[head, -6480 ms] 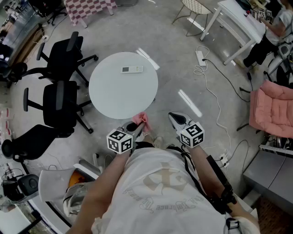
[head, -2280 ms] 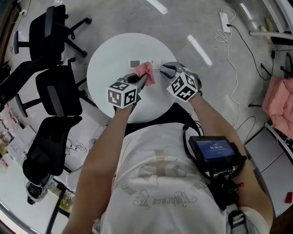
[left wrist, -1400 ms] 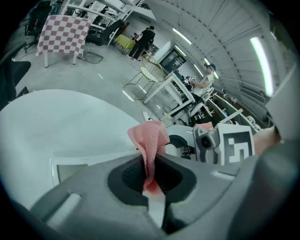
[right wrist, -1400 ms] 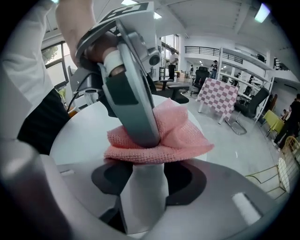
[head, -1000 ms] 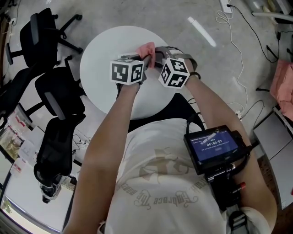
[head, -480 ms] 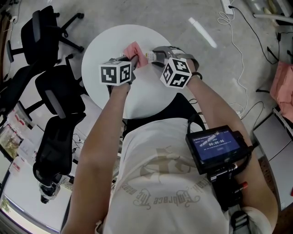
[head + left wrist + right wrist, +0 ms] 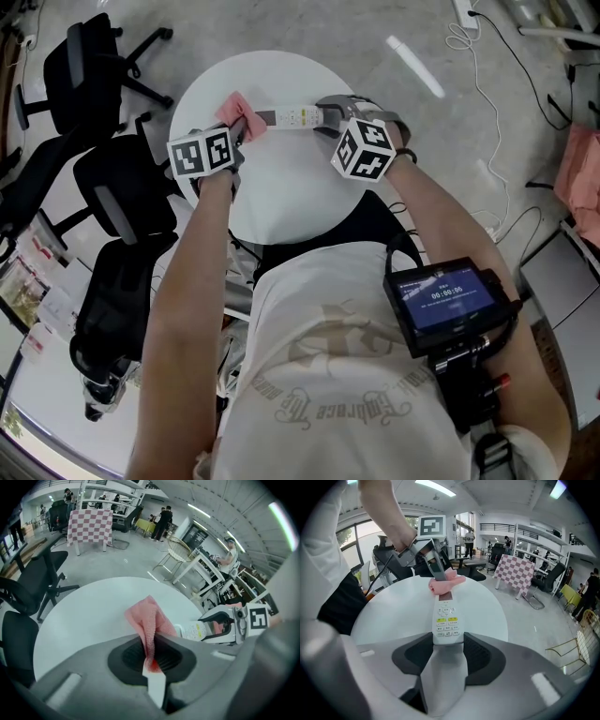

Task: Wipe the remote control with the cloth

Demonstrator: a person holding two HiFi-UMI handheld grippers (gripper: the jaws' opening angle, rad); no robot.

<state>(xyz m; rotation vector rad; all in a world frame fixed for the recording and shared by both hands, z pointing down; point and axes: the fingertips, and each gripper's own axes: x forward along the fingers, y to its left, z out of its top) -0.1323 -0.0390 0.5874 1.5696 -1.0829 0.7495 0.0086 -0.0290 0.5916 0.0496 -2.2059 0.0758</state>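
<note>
Both arms reach forward — left claw (image 7: pixel 241 128) pinches the cloth (image 7: pixel 233 108), right claw (image 7: pixel 324 115) clamps the remote control (image 7: pixel 289 118).

left gripper (image 7: pixel 240 129) with cloth (image 7: pixel 233 107) slid toward 9 o'clock, from beside the right gripper (image 7: pixel 325 113) out to the far end of the remote (image 7: pixel 292 117), more buttons now showing

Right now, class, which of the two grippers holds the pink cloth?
The left gripper: its jaws pinch the pink cloth, at one end of the remote control. The right gripper instead clamps the remote's other end.
</note>
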